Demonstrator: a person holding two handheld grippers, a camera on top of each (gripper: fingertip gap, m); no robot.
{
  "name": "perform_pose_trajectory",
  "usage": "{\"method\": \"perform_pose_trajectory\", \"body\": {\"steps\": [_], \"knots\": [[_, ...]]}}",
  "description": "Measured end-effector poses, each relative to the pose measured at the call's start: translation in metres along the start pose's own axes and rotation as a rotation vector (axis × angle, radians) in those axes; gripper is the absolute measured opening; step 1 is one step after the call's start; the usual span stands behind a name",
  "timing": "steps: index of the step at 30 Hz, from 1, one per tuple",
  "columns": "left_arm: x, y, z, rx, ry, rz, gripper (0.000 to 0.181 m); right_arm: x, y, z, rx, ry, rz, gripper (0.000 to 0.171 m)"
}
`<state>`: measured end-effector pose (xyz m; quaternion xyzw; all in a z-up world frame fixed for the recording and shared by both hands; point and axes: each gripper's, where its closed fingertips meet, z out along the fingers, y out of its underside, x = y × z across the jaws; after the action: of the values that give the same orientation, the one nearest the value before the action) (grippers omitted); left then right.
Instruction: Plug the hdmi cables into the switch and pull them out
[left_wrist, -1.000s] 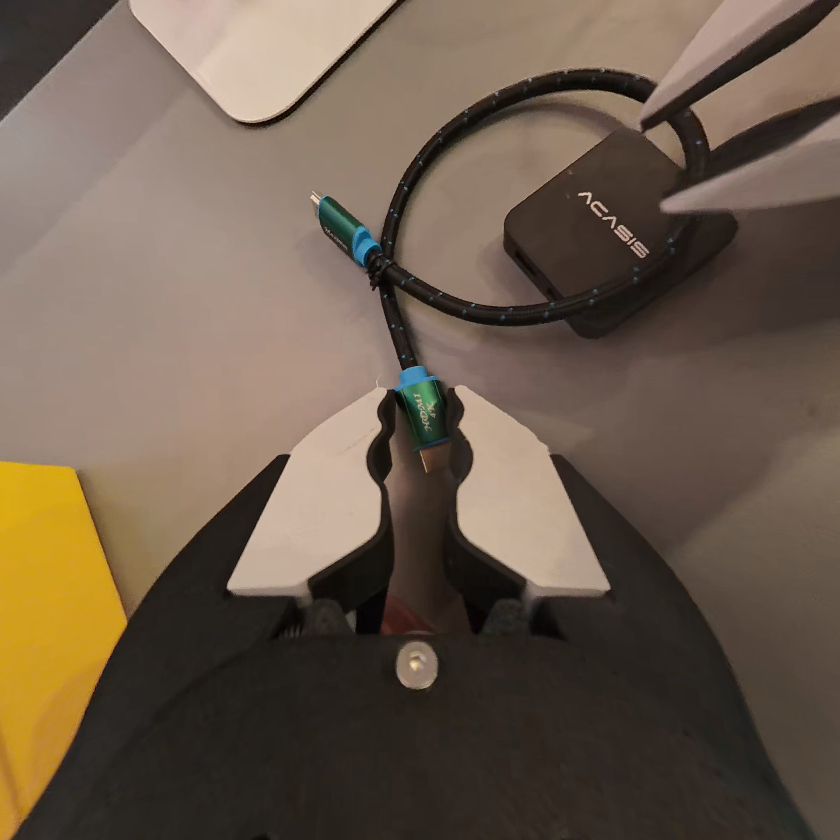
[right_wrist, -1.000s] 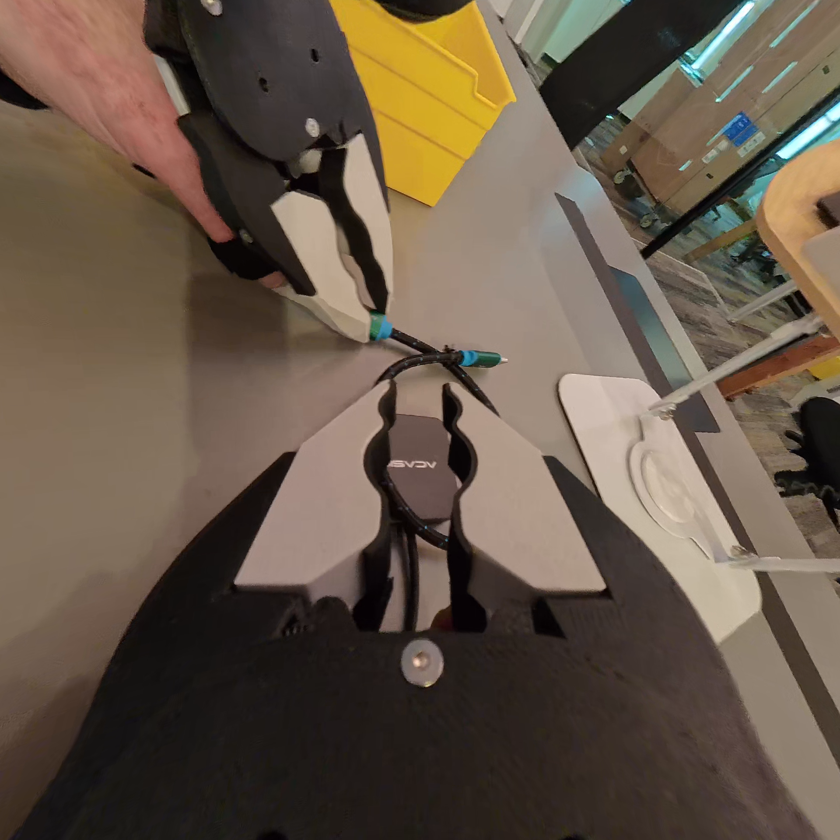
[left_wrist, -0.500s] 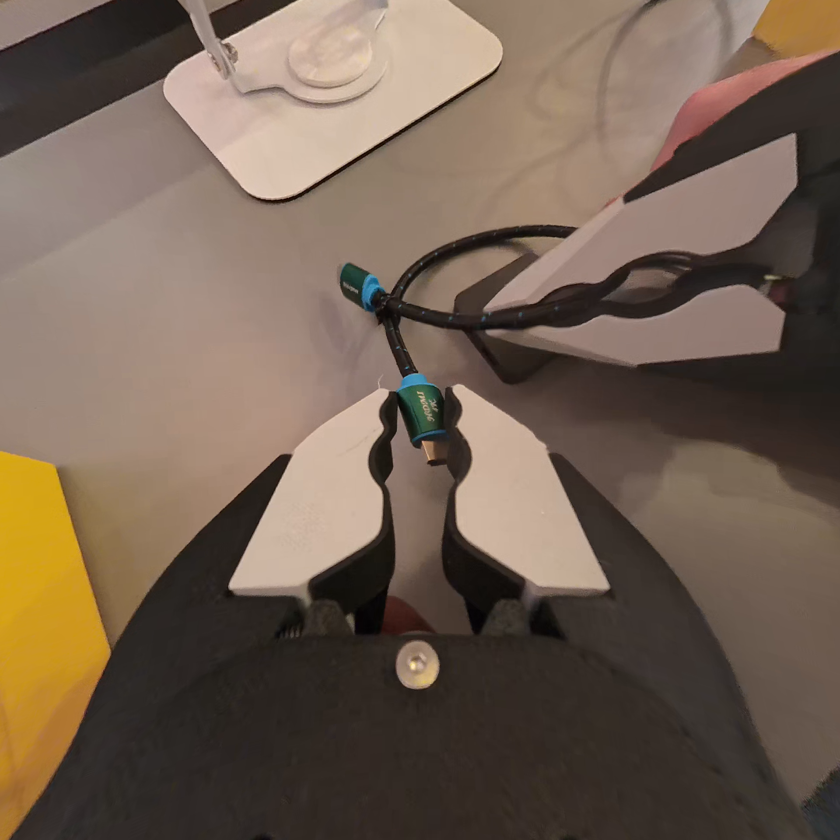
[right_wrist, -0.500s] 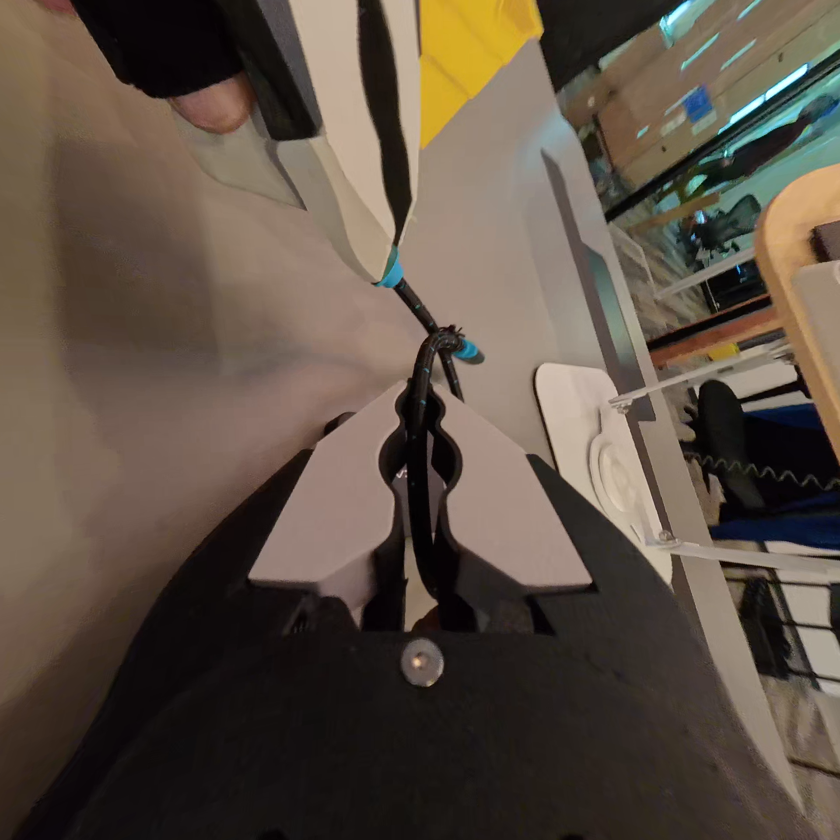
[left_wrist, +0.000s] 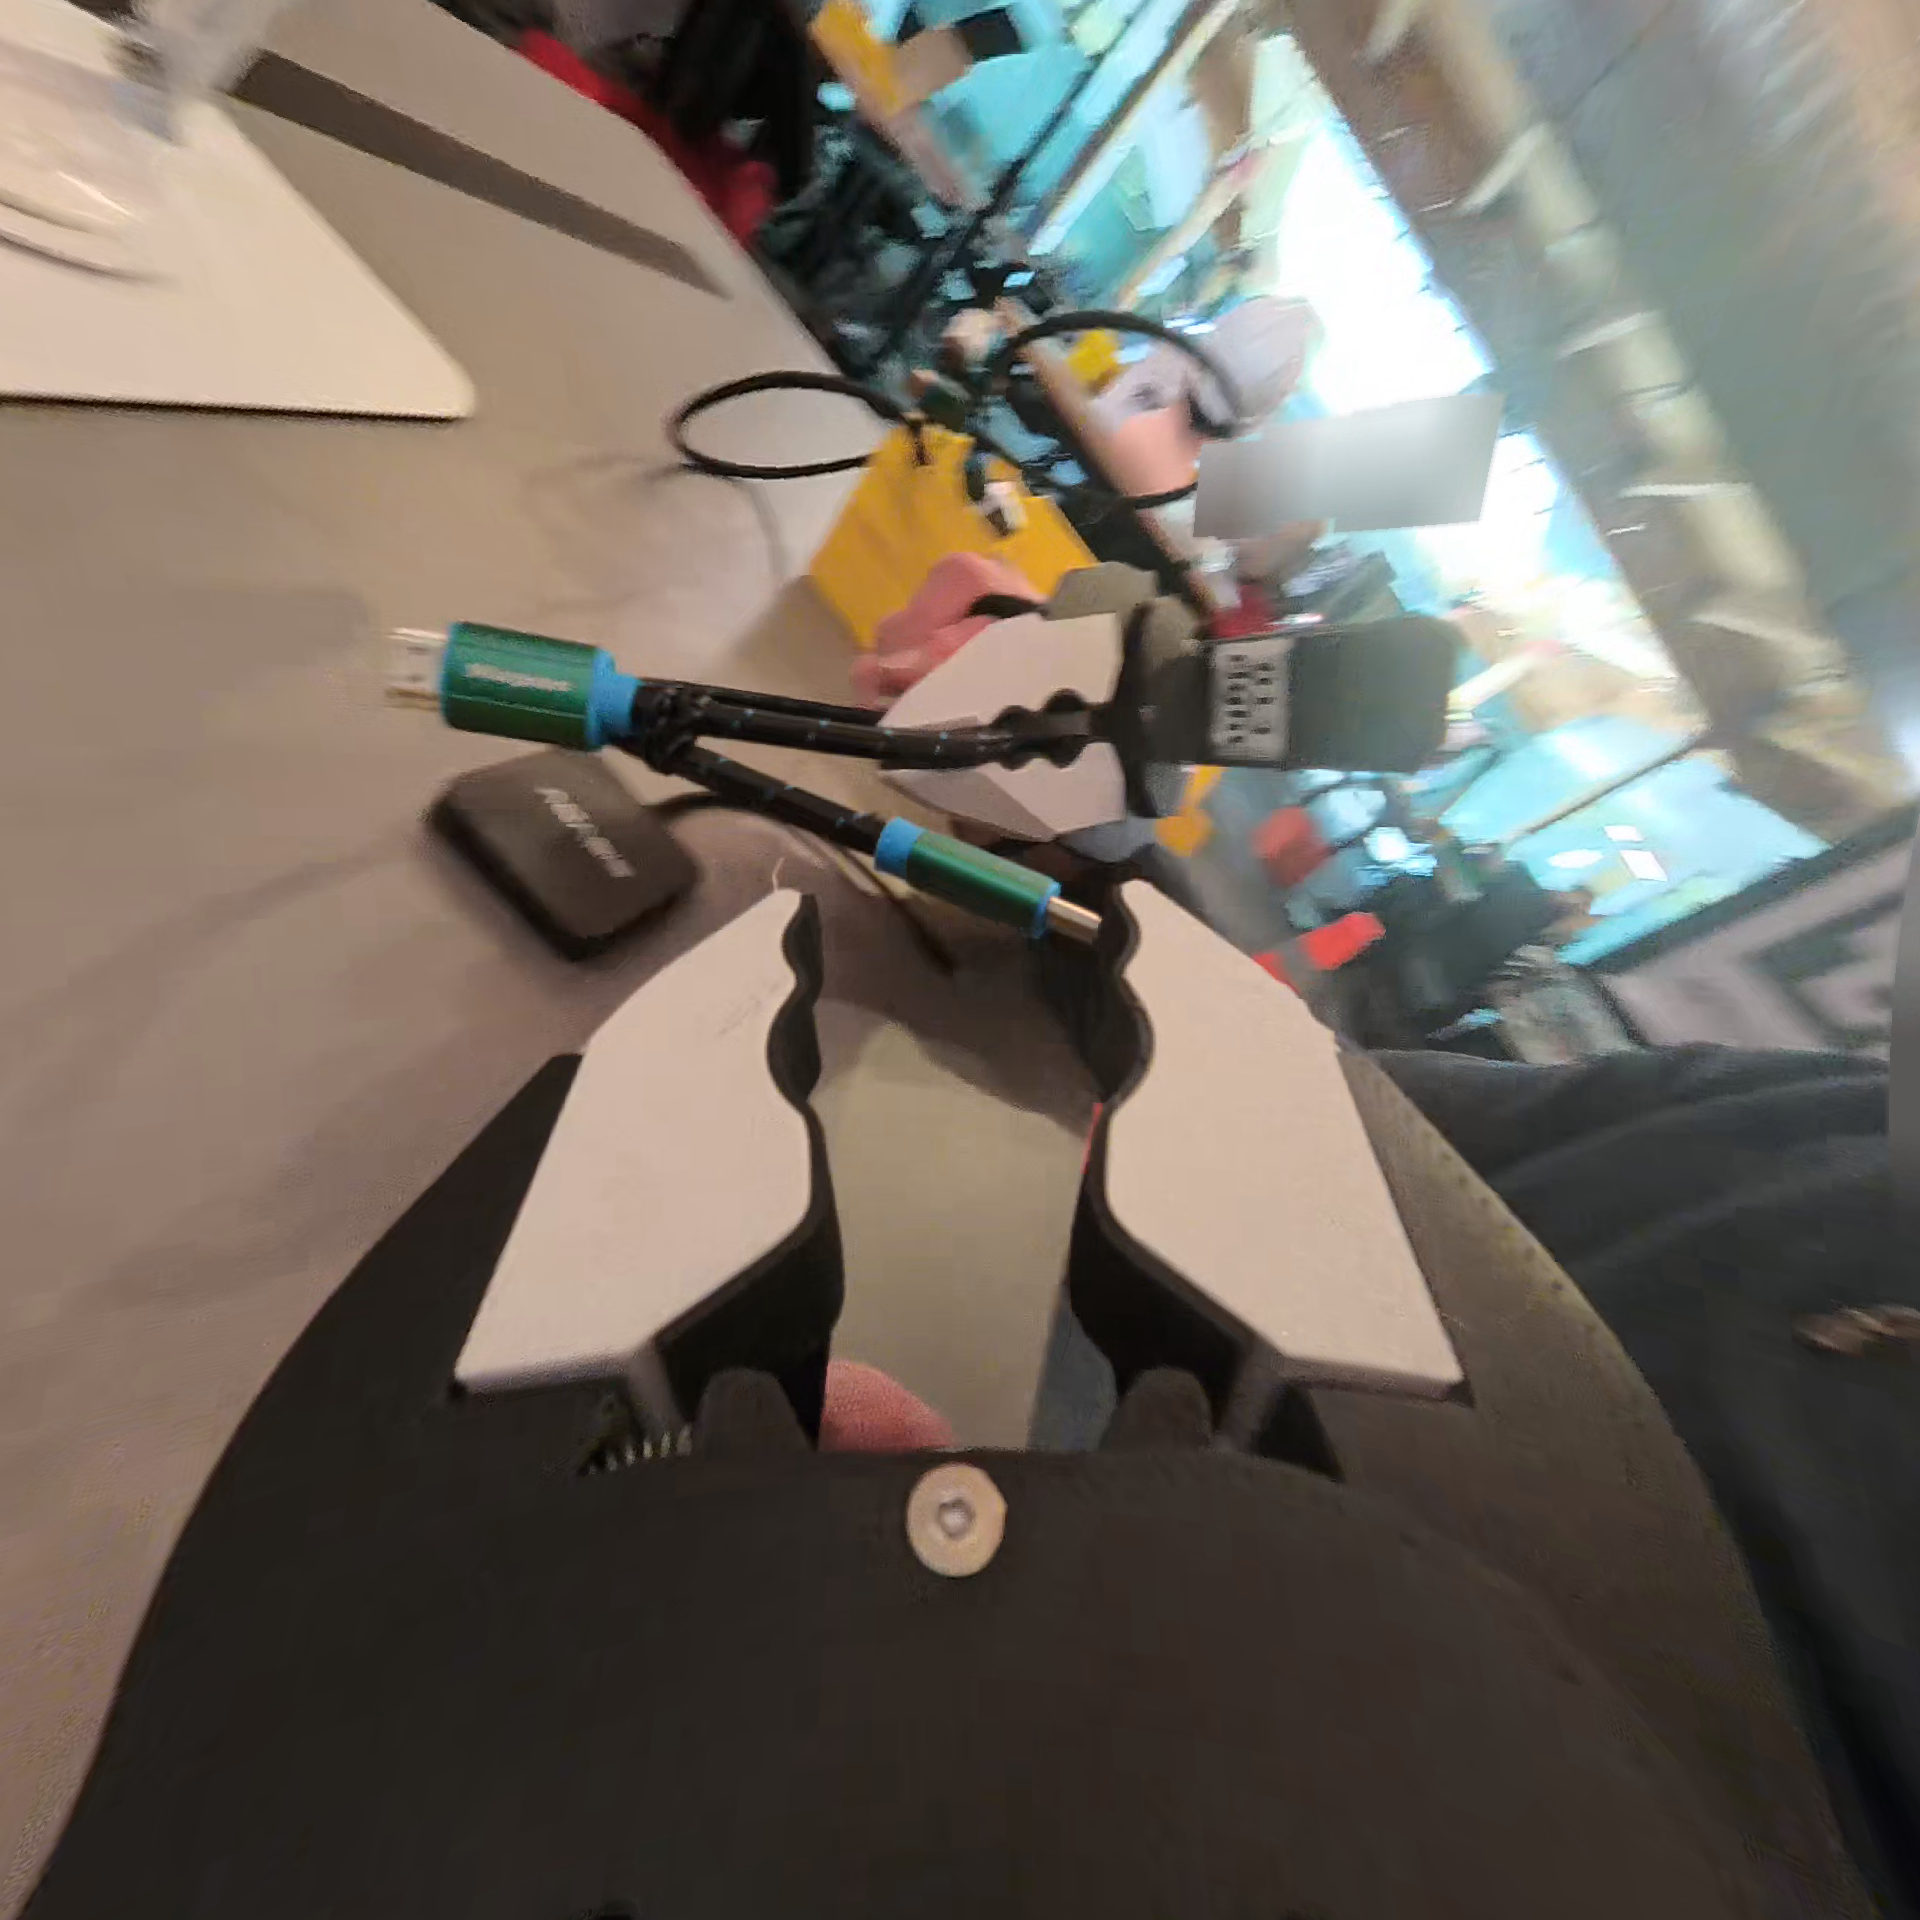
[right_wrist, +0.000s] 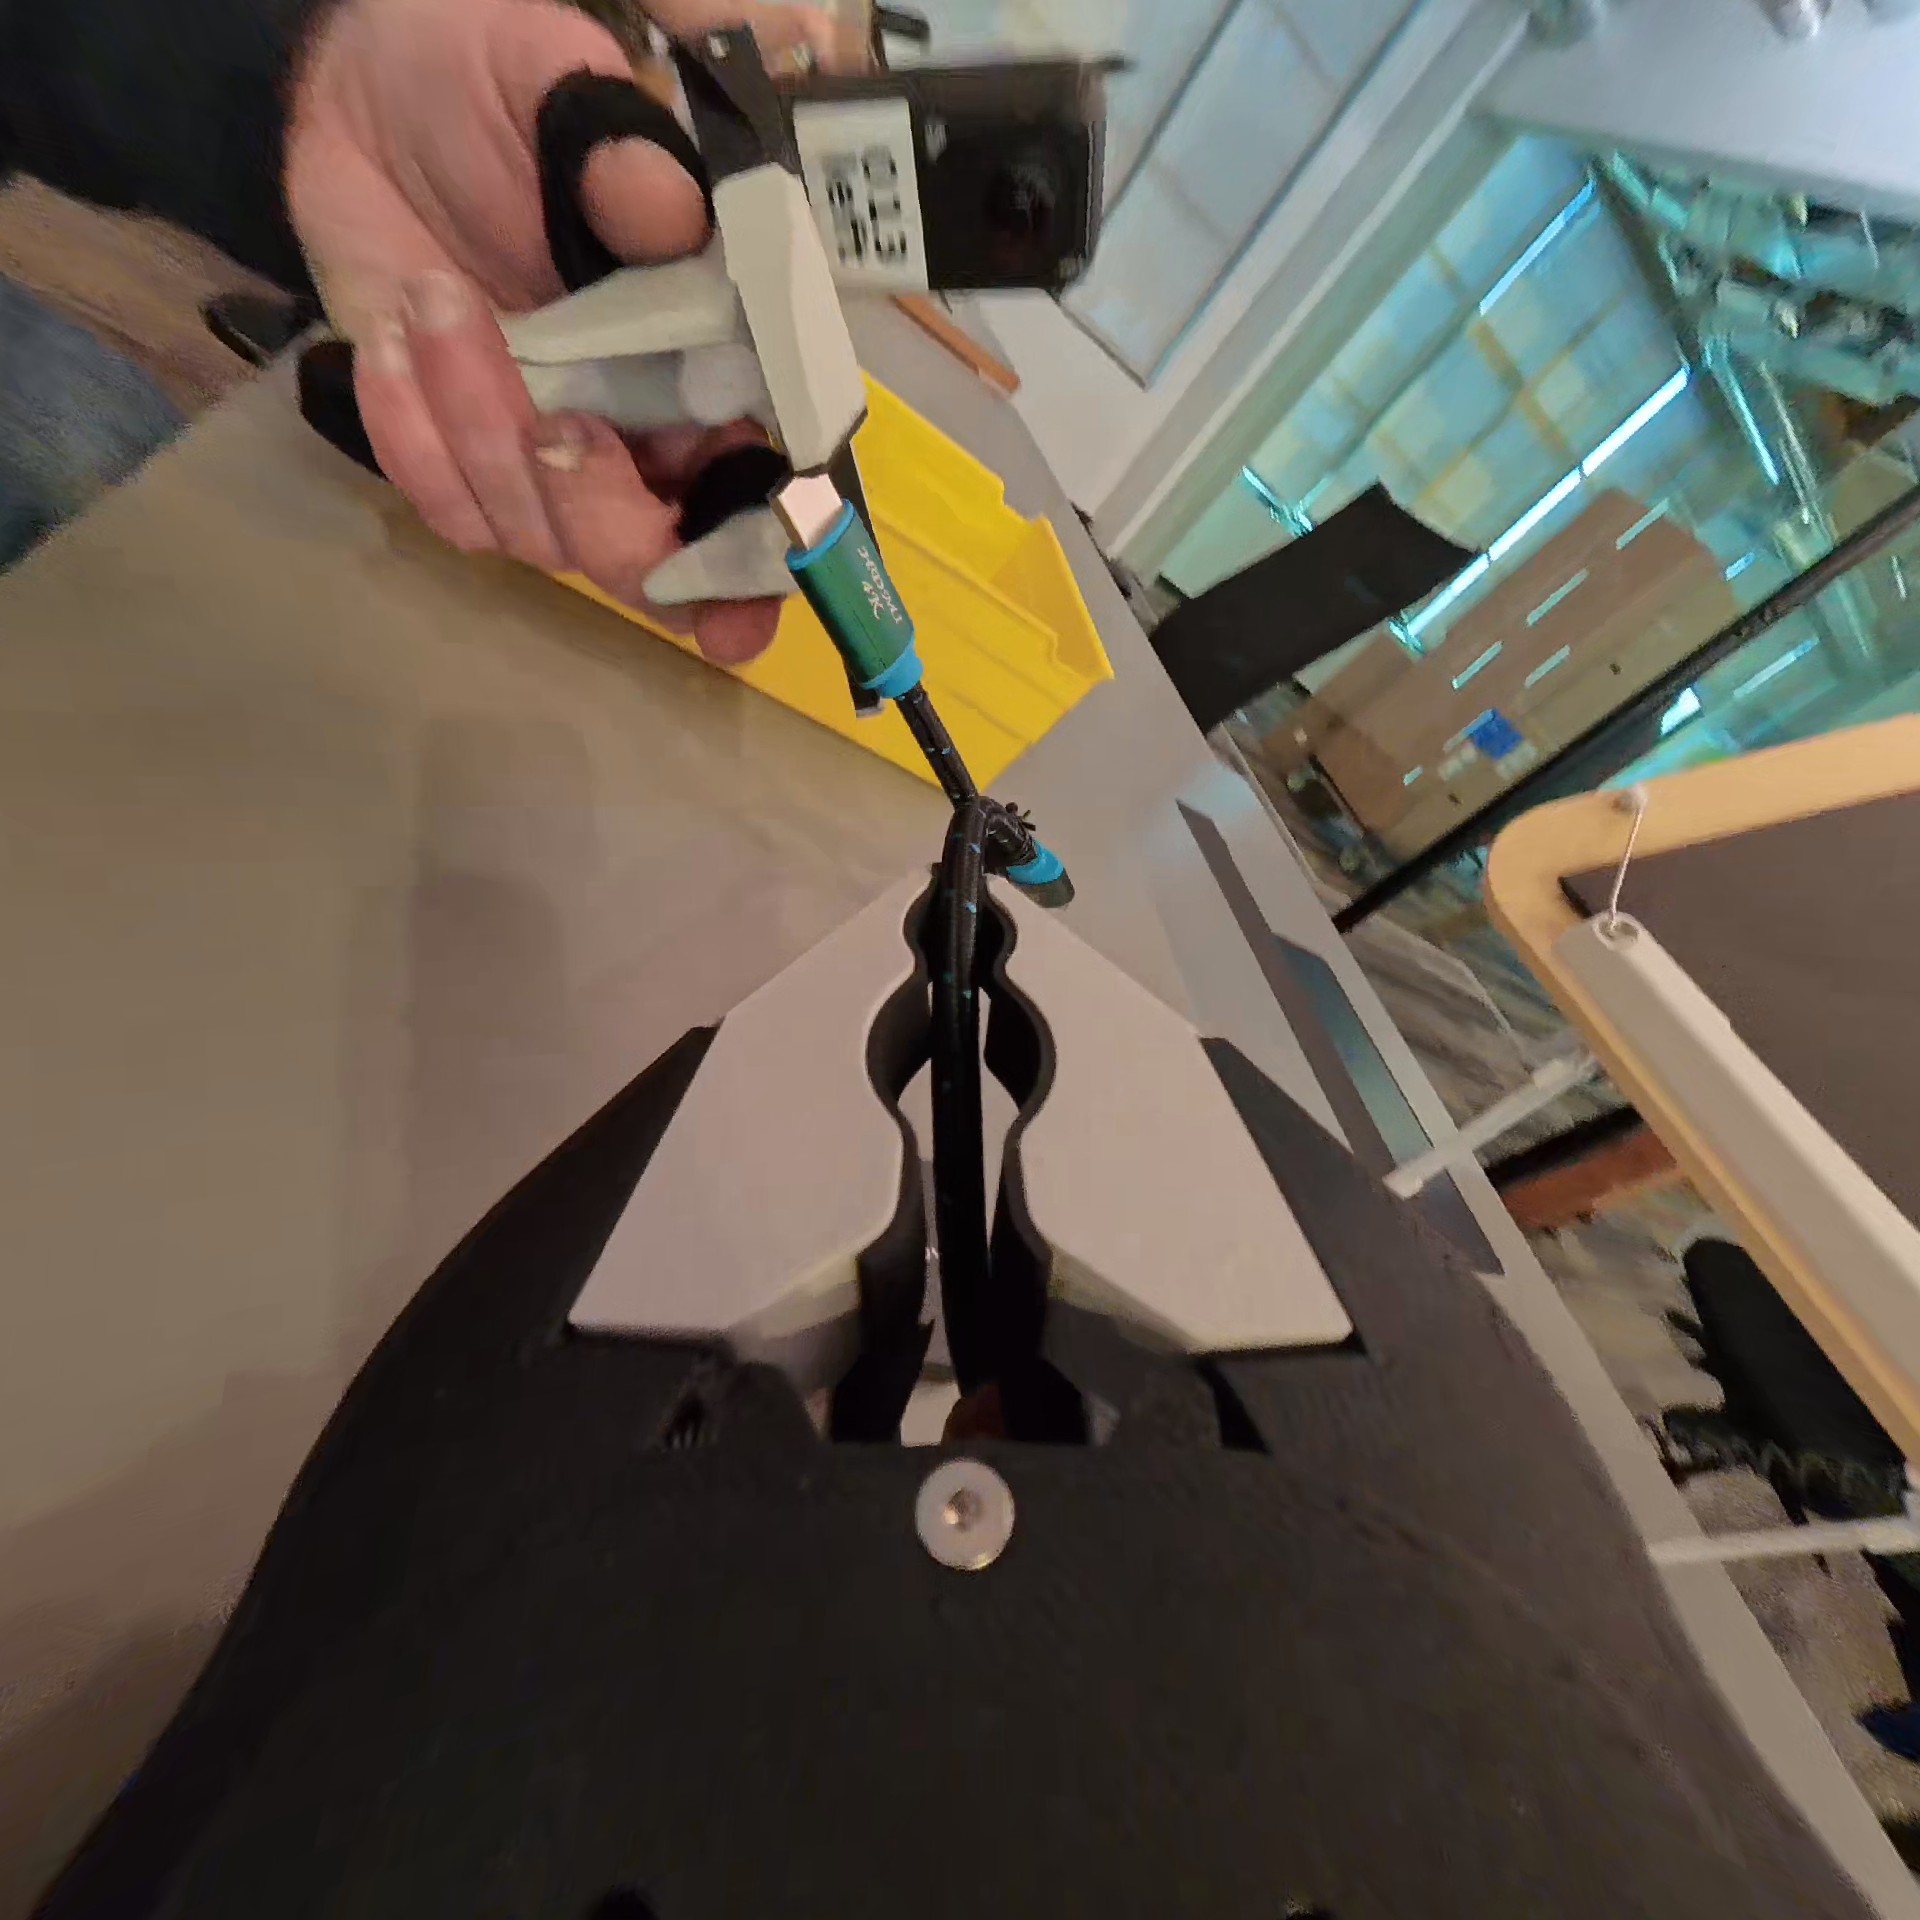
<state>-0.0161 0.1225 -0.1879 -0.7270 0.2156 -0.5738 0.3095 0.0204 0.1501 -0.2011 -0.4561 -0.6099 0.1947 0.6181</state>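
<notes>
My right hand-held gripper (right_wrist: 961, 920) is clamped on the braided hdmi cable (right_wrist: 958, 1091), lifting it off the table (left_wrist: 260, 540) so its plugs hang reachable. My left hand-held gripper (left_wrist: 961, 914) is spread wide, its tips around the nearer green plug (left_wrist: 971, 883) without pinching it. The switch (left_wrist: 566, 842) lies on the table, unplugged.

Left gripper (left_wrist: 961, 914) now open, off the green plug (left_wrist: 971, 878); cable (right_wrist: 956, 1039) lifted clear of the switch (left_wrist: 566, 836) by right gripper (right_wrist: 961, 914)
</notes>
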Motion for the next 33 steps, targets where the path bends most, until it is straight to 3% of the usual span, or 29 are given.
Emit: {"method": "perform_pose_trajectory", "body": {"steps": [4,7,12,24,33], "knots": [[0.027,0.009,0.001,0.002,0.211,-0.043,0.057,-0.008,-0.022,-0.005,0.081,-0.035,-0.019,0.000],[0.043,0.001,-0.001,0.111,0.347,-0.086,0.056,-0.013,-0.032,-0.008,0.114,-0.053,-0.038,0.000],[0.043,0.003,0.003,0.150,0.417,-0.132,0.054,-0.022,-0.034,-0.009,0.118,-0.090,-0.069,0.000],[0.038,0.006,0.016,0.182,0.378,-0.127,0.043,-0.025,-0.026,-0.005,0.064,-0.079,-0.133,0.000],[0.038,0.007,0.024,0.174,0.276,0.003,0.041,-0.013,-0.012,-0.003,-0.012,-0.016,-0.152,0.005]]}}
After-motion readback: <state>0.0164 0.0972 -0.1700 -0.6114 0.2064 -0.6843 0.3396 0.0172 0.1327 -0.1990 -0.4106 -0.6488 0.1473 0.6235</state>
